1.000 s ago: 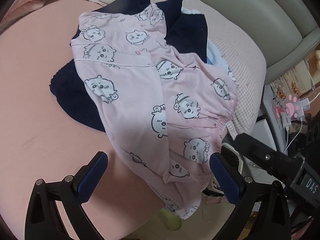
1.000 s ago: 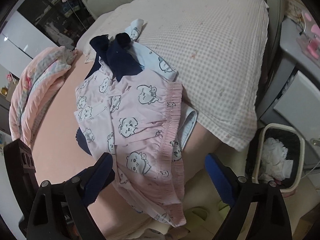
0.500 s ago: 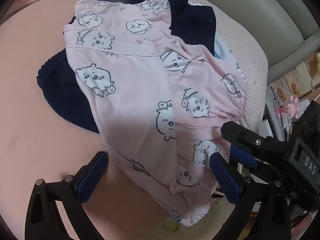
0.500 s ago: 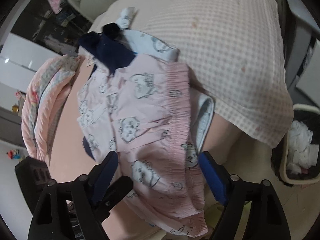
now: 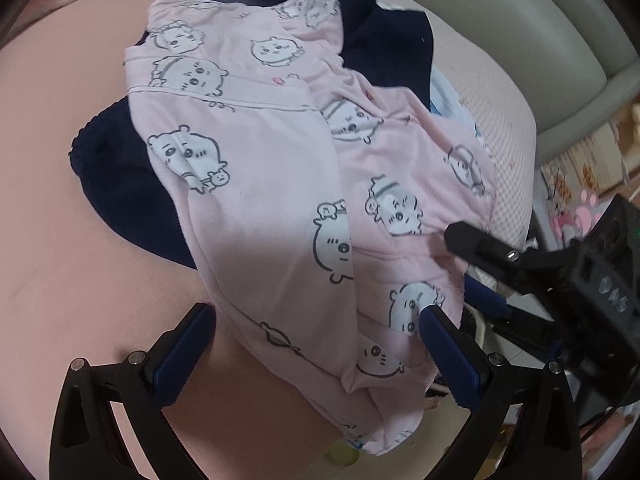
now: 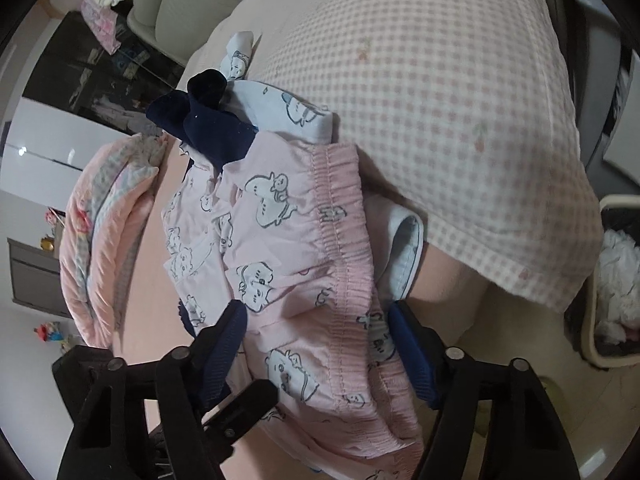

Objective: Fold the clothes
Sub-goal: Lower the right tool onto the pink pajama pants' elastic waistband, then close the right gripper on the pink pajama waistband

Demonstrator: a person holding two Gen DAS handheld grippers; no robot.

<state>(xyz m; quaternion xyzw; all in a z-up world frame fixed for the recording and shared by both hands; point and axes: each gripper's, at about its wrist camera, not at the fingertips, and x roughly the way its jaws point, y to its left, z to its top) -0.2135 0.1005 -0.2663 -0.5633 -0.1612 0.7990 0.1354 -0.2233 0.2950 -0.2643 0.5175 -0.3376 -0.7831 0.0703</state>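
Left wrist view: pink printed shorts (image 5: 280, 184) lie crumpled on the bed (image 5: 60, 240), on top of a dark navy garment (image 5: 132, 196), with one end hanging over the bed edge at 5 o'clock. The left hand-held gripper (image 5: 316, 344) is released, its fingers spread either side of the lower hem. The right hand-held gripper (image 6: 316, 340), seen in the right wrist view, is likewise released and straddles the elastic waistband (image 6: 340, 240); a checked pillow (image 6: 440, 100) lies at 1 o'clock. For a clean pick-up, each gripper should probably close on a single edge of the shorts only, avoiding the navy garment and the pale blue garment (image 6: 288, 112) beneath. Both grippers point forward and slightly downward over the bed edge.
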